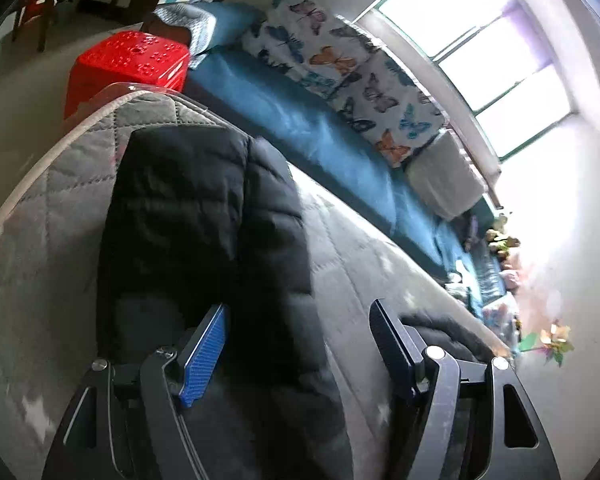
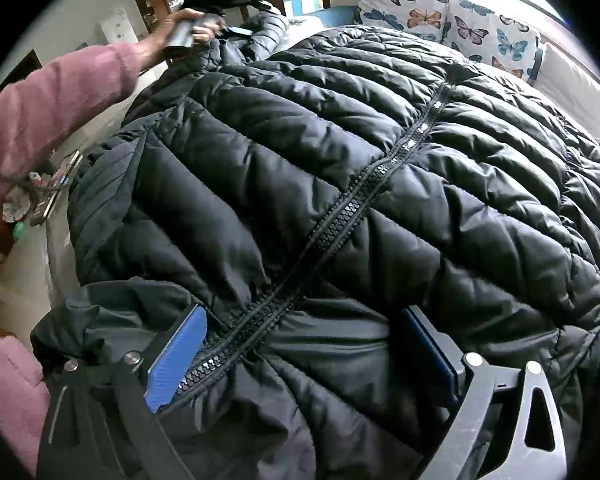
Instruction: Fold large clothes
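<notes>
Right wrist view: the right gripper (image 2: 300,344) gapes over the black puffer jacket's (image 2: 340,160) zipper (image 2: 328,216); only the left wrist view shows the left gripper (image 1: 300,344) spread wide above its sleeve (image 1: 196,216).

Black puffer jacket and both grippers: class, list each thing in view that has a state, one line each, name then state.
black puffer jacket: spread flat on the quilted cover, front up
zipper: closed along its visible length
sleeve: lying stretched out over the cover
left gripper: open, fingers astride the sleeve
right gripper: open, fingers either side of the zipper
</notes>
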Tool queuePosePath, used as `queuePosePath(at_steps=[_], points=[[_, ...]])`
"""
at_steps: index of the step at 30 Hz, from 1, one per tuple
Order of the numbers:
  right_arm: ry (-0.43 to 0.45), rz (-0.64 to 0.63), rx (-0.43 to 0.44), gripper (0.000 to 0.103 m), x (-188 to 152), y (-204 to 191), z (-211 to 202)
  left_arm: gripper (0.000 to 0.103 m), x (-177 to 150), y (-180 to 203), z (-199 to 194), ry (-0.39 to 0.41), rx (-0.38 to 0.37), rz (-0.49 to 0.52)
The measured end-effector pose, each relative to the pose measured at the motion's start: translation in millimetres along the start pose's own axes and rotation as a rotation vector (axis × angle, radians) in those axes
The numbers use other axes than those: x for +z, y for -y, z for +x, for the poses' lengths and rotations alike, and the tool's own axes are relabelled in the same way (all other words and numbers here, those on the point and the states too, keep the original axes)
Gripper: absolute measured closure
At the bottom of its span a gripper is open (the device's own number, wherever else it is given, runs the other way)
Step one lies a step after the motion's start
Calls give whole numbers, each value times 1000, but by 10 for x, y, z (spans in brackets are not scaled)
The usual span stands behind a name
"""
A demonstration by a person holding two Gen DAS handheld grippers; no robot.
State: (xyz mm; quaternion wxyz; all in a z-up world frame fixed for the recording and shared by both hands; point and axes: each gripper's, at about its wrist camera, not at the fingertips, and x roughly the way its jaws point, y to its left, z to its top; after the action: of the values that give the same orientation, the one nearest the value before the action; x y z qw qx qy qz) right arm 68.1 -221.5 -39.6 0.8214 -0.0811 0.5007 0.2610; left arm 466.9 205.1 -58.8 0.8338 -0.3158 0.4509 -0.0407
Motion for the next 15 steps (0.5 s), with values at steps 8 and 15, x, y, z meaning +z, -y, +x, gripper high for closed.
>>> queuePosePath(at_steps=[8,15], points=[[8,-11,16,0,-5,31,17,25,291,89,172,26,97,44],[10,-9,5,0,-8,21,9,24,111,10,-441,104,213,93]])
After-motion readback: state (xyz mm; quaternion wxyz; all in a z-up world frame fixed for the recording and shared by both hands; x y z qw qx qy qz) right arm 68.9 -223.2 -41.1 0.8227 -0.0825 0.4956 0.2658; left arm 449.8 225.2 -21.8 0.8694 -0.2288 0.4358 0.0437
